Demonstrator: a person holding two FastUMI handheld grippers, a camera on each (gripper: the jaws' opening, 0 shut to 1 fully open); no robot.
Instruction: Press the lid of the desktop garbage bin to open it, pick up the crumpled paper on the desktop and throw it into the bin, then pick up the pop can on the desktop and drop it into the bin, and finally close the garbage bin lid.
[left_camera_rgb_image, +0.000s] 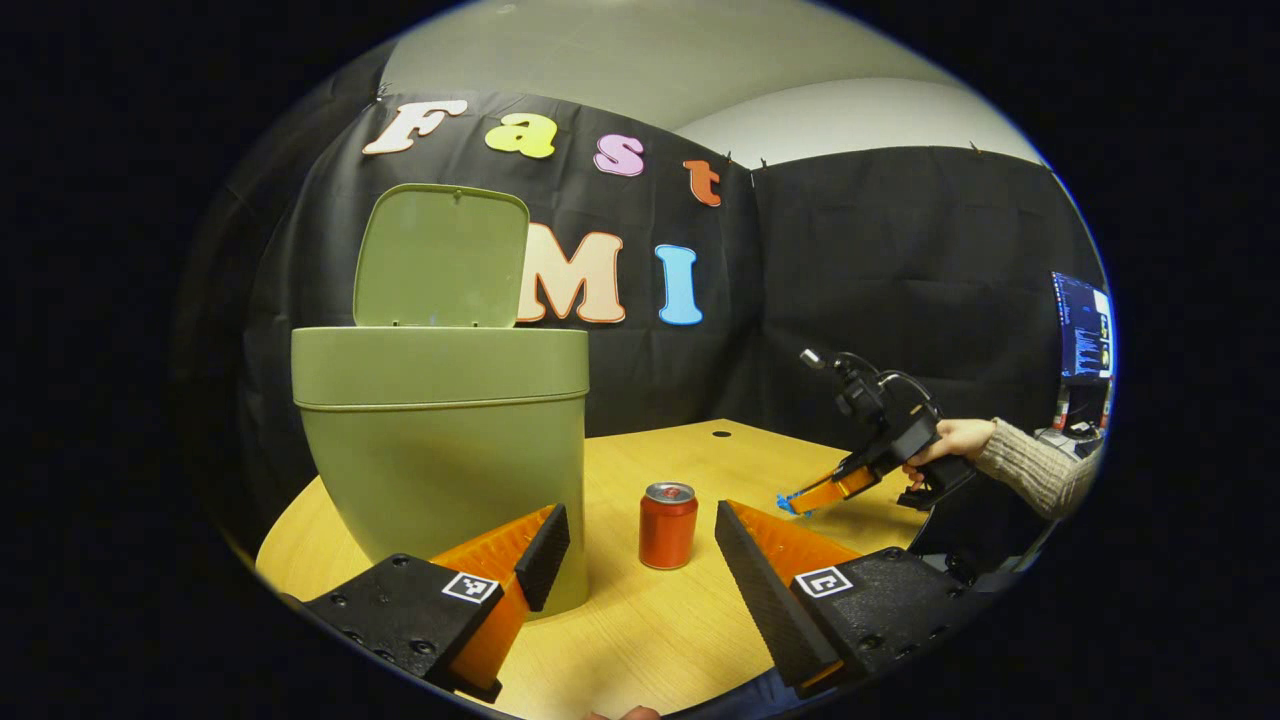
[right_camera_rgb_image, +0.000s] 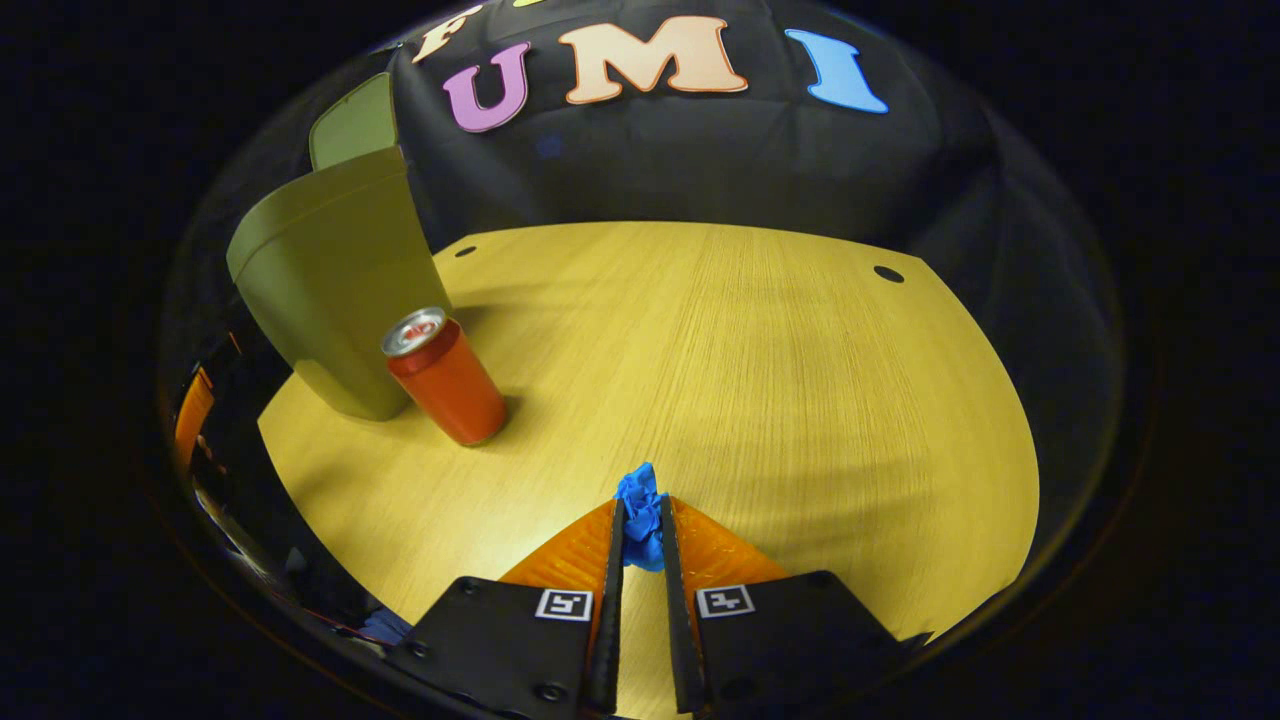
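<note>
The green bin stands on the wooden table with its lid raised upright. A red pop can stands upright just right of it, ahead of my open left gripper, whose fingers frame the can from a distance. Farther right, a hand holds my right gripper low over the table. In the right gripper view that gripper is shut on the blue crumpled paper, which sticks out past the fingertips. The can and bin lie to its far left.
A sleeve and hand reach in from the right. A lit screen stands beyond the table's right edge. Two small round holes mark the tabletop near the back. Open table surface spreads to the right of the can.
</note>
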